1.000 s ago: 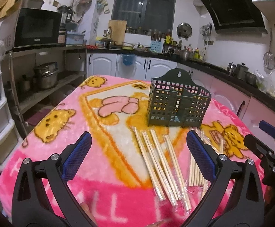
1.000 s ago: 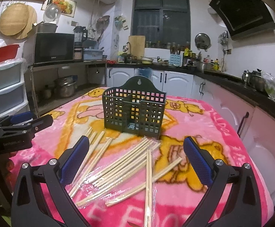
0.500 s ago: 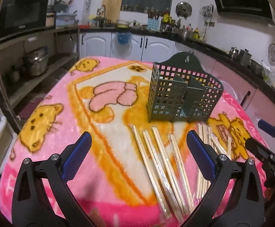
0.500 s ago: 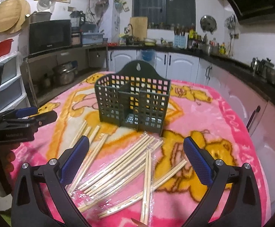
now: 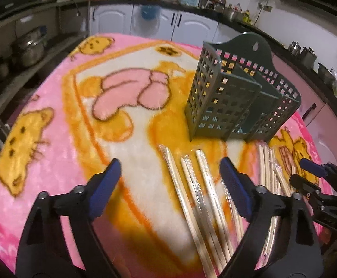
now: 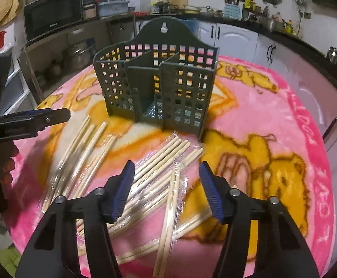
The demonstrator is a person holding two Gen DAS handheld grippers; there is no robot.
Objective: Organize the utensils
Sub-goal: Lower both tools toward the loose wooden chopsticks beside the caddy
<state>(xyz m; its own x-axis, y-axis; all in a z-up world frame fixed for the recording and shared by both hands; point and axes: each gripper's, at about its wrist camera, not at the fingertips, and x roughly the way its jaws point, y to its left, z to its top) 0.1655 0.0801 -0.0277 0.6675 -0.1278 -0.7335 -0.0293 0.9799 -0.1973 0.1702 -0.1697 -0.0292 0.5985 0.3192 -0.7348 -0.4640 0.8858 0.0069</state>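
A dark green slotted utensil holder [image 5: 238,97] [image 6: 159,92] stands upright on the pink blanket, its compartments empty as far as I can see. Several plastic-wrapped wooden chopstick pairs [image 5: 198,197] [image 6: 168,185] lie flat in front of it. My left gripper [image 5: 169,176] is open above the left group of chopsticks, holding nothing. My right gripper [image 6: 167,180] is open above the right group of chopsticks, holding nothing. The right gripper [image 5: 316,180] shows at the right edge of the left wrist view; the left gripper [image 6: 29,120] shows at the left of the right wrist view.
The round table is covered by a pink cartoon blanket [image 5: 41,127] [image 6: 295,127]. Kitchen counters and white cabinets [image 5: 182,25] run behind it, with shelves holding metal pots [image 5: 29,48] at the left. The table edge drops off all round.
Both grippers have tilted down and moved closer to the chopsticks and holder. Both jaws have narrowed, the right more, and remain open and empty.
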